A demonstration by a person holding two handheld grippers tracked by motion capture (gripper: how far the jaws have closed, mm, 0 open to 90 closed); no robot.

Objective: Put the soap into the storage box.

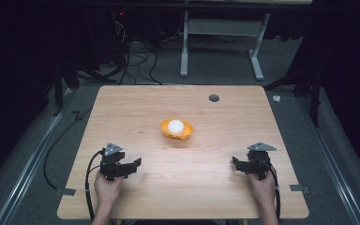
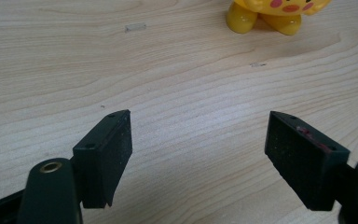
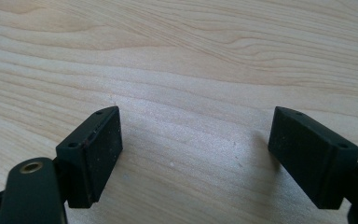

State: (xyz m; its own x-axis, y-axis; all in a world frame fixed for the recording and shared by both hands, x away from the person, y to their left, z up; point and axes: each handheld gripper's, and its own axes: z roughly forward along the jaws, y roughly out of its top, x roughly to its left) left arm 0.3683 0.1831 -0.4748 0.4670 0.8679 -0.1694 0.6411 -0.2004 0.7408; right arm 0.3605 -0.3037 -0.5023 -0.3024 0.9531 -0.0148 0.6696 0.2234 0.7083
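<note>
The small rounded yellow plastic toy topped by a white ball is shown mid-table, well apart from the wide-open, empty left gripper and right gripper, so a careless pinch could likely dislodge the ball.

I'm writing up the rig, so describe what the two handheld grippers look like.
Both the left gripper and the right gripper are black, each topped by a grey three-cornered plate and trailing a black cable. Their jaws are flat black blocks with screw holes; the left gripper's carry faint red marks. No sleeves are visible.
</note>
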